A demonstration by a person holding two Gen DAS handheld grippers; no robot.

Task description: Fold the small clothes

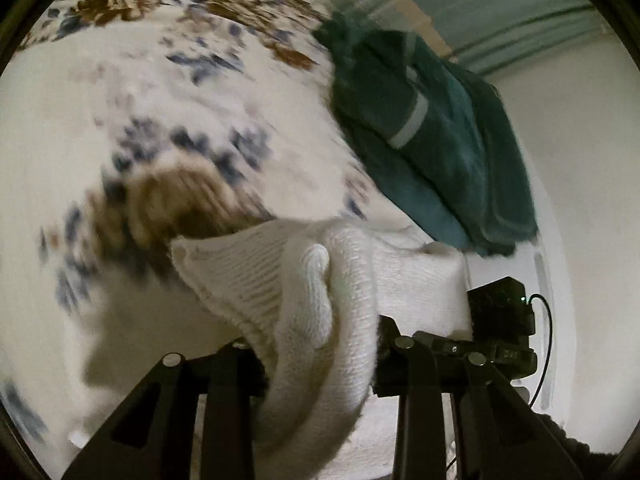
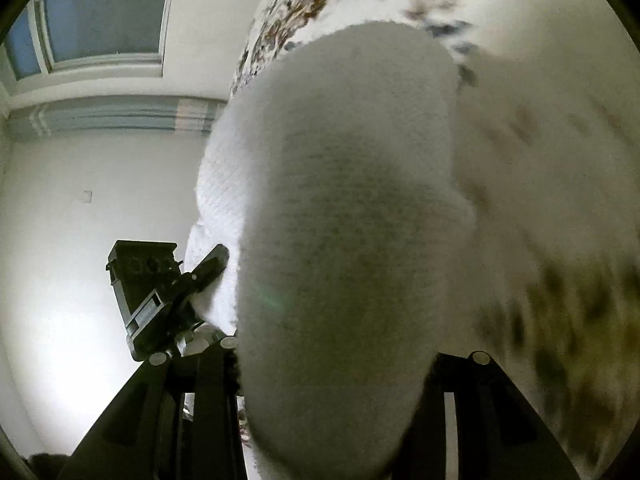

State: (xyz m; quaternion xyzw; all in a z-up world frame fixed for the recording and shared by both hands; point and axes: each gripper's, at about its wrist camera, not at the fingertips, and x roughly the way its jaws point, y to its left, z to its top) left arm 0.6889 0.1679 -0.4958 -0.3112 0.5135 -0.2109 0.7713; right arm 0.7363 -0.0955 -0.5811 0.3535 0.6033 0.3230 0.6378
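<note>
Floral bedding (image 1: pixel 160 92), cream with blurred brown and blue blooms, spreads beyond both jaws. Each gripper's jaws pinch the white ribbed knit sock (image 1: pixel 320 320): left gripper (image 1: pixel 320 364), right gripper (image 2: pixel 336 364). Past the left jaws lies a folded teal towel (image 1: pixel 436 140). No writing is readable.

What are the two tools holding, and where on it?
Both hold a white knitted sock. The left tool pinches it near the ribbed cuff end; the right tool pinches the other end, which part I cannot tell.
</note>
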